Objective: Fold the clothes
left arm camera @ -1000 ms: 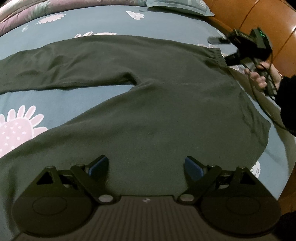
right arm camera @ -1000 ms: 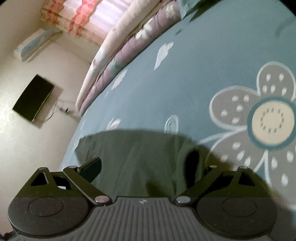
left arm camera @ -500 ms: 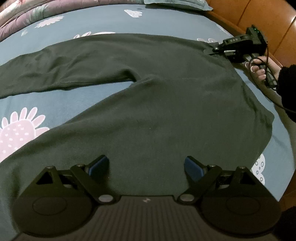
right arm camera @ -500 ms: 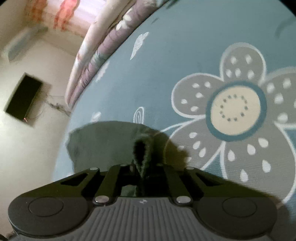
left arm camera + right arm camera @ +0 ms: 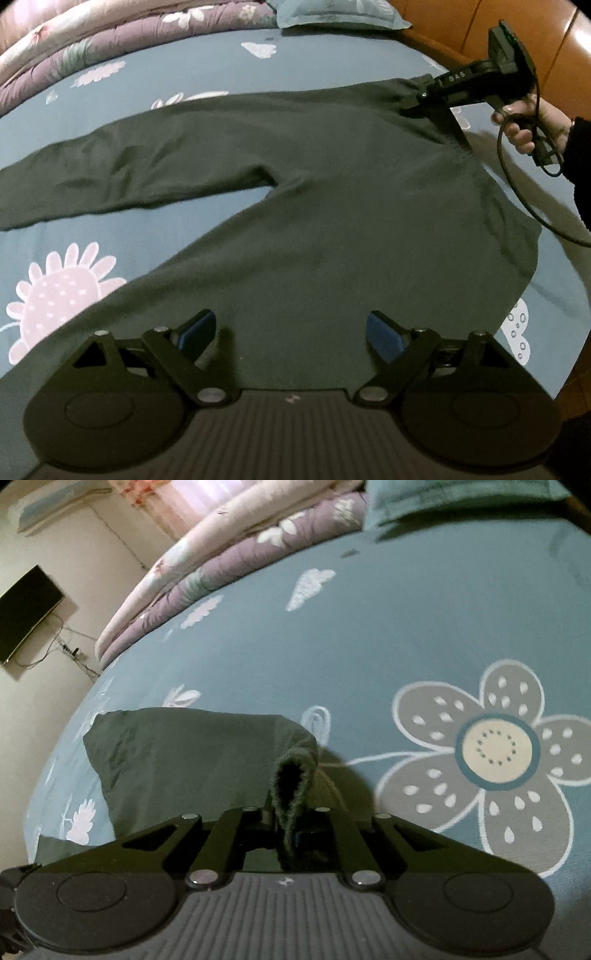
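Two views: from the left wrist, the left gripper (image 5: 291, 330) is hovering open over dark trousers (image 5: 314, 221) lying on a bed (image 5: 221, 59); from the right wrist, the right gripper (image 5: 286, 827) is pinching their waistband (image 5: 291, 786)

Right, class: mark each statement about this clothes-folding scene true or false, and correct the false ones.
1. The right tongs are shut on the waistband of the dark trousers. True.
2. The left tongs grip a trouser leg. False: they are open above the fabric, holding nothing.
3. The trousers lie on a blue flowered bedsheet. True.
4. The two trouser legs are stacked on each other. False: they lie apart, with sheet showing between them.
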Demonstrator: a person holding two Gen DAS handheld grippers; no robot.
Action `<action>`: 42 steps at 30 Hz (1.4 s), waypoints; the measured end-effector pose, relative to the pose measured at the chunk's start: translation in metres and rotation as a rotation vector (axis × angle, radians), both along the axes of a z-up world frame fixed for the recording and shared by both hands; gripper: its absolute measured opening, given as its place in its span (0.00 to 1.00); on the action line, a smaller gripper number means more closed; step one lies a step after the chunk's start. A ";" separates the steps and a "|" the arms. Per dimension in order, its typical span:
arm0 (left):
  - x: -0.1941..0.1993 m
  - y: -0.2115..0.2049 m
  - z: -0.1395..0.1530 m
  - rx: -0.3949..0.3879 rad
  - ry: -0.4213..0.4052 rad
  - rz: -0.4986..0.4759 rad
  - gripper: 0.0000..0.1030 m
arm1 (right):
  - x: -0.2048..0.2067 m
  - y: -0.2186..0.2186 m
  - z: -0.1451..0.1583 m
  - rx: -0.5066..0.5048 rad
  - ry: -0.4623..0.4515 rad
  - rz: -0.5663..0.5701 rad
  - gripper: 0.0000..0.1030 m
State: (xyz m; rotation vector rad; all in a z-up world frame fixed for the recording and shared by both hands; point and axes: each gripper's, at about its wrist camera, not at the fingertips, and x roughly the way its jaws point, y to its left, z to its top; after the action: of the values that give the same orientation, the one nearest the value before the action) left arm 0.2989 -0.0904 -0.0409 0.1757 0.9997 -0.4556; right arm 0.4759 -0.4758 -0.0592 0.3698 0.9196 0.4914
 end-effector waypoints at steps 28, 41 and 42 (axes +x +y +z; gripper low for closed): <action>0.135 -0.034 0.025 0.305 -0.376 -0.399 0.72 | -0.083 0.053 0.059 -0.075 -0.170 0.174 0.09; 0.181 -0.059 -0.020 0.608 -0.495 -0.629 0.73 | -0.127 0.095 0.057 -0.293 -0.275 0.298 0.09; 0.181 -0.060 -0.024 0.630 -0.507 -0.641 0.73 | -0.131 0.099 0.056 -0.315 -0.285 0.310 0.09</action>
State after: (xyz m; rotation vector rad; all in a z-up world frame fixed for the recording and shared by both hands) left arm 0.4800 -0.1500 -0.0646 1.1443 0.5362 -0.6205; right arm 0.3453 -0.3767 -0.0032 -0.1311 0.7621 0.6523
